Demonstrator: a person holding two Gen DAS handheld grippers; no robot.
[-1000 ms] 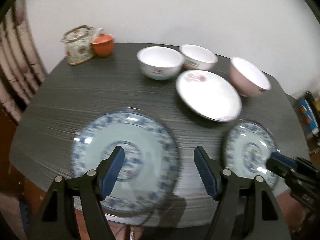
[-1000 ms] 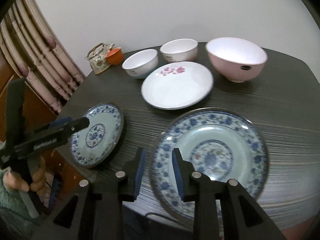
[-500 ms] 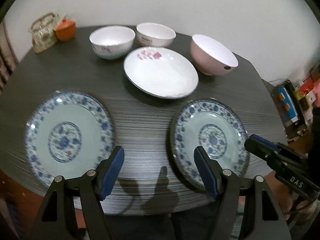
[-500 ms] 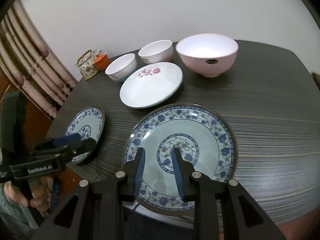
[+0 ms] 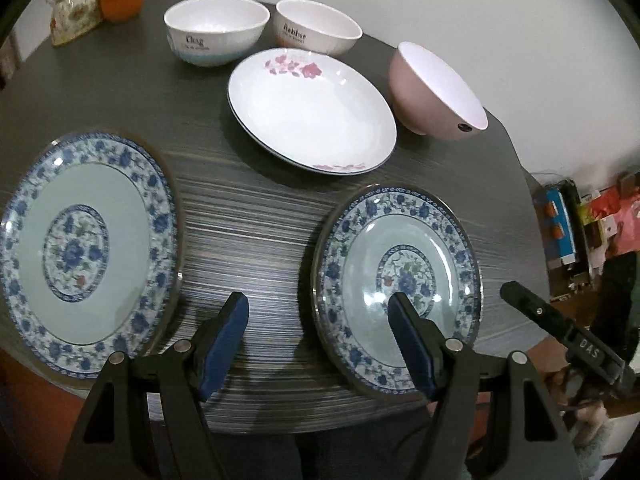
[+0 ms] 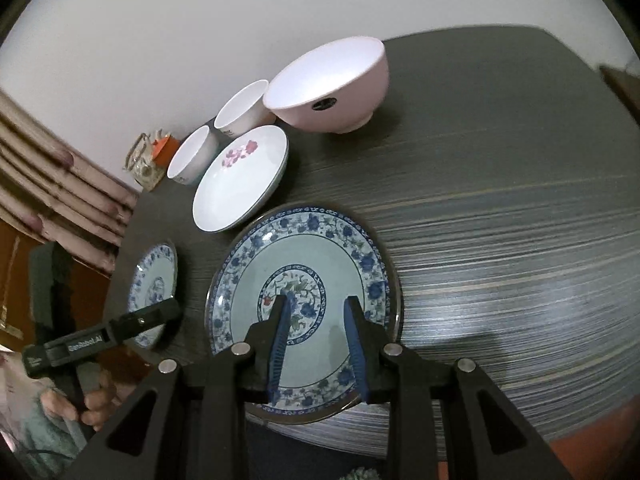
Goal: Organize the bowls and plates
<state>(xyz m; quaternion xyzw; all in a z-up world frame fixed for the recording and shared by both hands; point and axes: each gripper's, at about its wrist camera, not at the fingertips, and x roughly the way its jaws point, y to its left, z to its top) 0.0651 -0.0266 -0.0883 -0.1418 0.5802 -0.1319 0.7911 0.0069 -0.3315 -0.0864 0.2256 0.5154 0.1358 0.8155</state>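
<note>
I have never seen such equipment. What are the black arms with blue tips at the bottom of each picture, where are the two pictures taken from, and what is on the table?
No robot here: a person holds a hand tool with two fingers in each hand. Each tool carries a camera looking forward along its fingers, so one picture comes from the left gripper and the other from the right gripper.

On the dark table lie two blue patterned plates, a white plate with pink flowers, two white bowls and a pink bowl. A small teapot stands at the far corner.

Both grippers are open and hold nothing. The right one hovers over a blue plate.
</note>
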